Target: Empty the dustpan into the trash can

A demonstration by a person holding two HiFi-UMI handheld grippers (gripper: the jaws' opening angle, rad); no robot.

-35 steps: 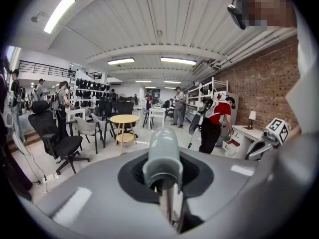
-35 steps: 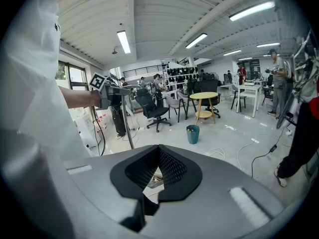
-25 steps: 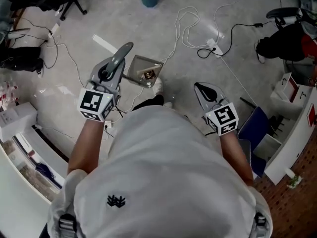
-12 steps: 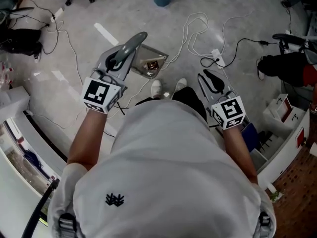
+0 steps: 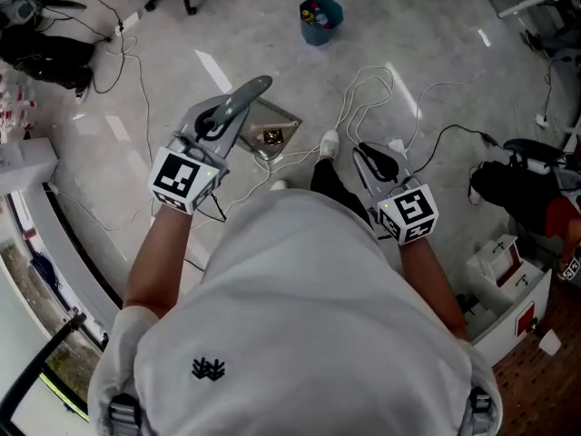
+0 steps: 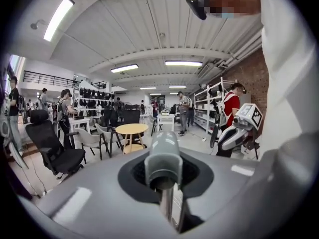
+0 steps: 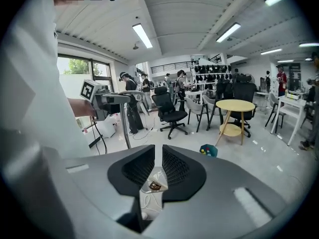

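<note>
My left gripper [image 5: 214,122] is shut on the grey handle [image 5: 247,93] of a long-handled dustpan. Its metal pan [image 5: 275,120] hangs low over the floor ahead of my feet, with a small brown piece of trash [image 5: 271,136] inside. In the left gripper view the handle [image 6: 163,156] stands clamped between the jaws. A blue trash can [image 5: 320,18] with rubbish in it stands farther ahead on the floor. My right gripper [image 5: 367,156] is shut and holds nothing. In the right gripper view the pan [image 7: 151,189] shows through the slit between the jaws, and the trash can [image 7: 208,150] sits beyond.
White and black cables [image 5: 381,89] loop over the floor between me and the can. A black bag [image 5: 508,184] and white boxes [image 5: 502,275] lie at the right, shelving [image 5: 27,216] at the left. Office chairs [image 7: 169,111] and a round yellow table [image 7: 235,114] stand farther off.
The view has advanced toward the blue trash can, which sits lower and more central now. The left gripper still carries the dustpan; the right gripper stays shut and empty.
</note>
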